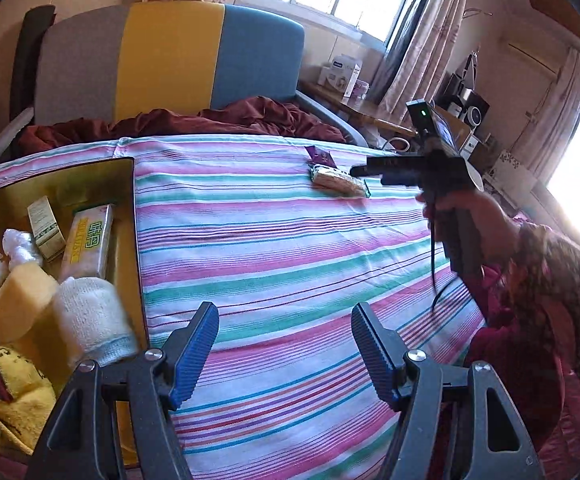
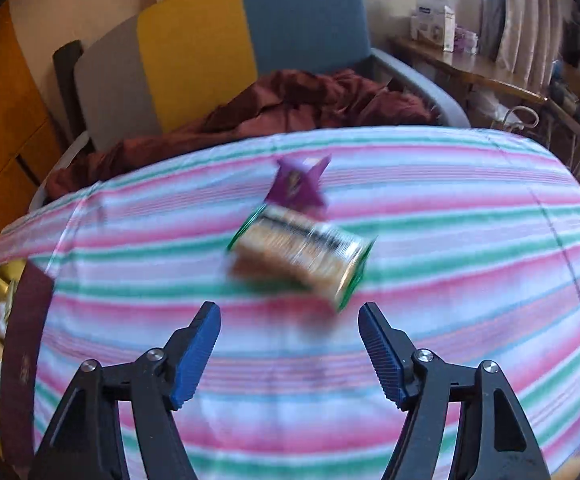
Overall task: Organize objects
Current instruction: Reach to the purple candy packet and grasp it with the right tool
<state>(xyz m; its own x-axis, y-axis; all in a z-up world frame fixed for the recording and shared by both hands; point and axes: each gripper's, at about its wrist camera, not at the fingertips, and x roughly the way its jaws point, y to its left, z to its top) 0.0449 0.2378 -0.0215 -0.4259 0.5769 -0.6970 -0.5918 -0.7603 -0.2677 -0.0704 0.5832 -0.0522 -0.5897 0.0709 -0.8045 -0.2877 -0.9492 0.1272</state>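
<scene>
Right tongs (image 2: 290, 354) wide open, holding nothing; cracker packet (image 2: 299, 258) lies just ahead of our tips on the striped sheet (image 2: 469, 280), purple packet (image 2: 295, 188) beyond. Looks light, crinkly, crushable, so we'd pinch across its short width. Left tongs (image 1: 286, 354) open, empty, gold tin (image 1: 128, 184) to their left.

On the bedsheet (image 1: 290, 240) I see a cracker packet (image 1: 337, 179) far ahead, a small sachet (image 1: 320, 157) just behind it. My left holds an open tin (image 1: 128, 208) of boxes, sponge (image 1: 16, 300) and rolled cloth (image 1: 90, 320). A blanket (image 1: 210, 120) lies before the headboard (image 1: 170, 60).
</scene>
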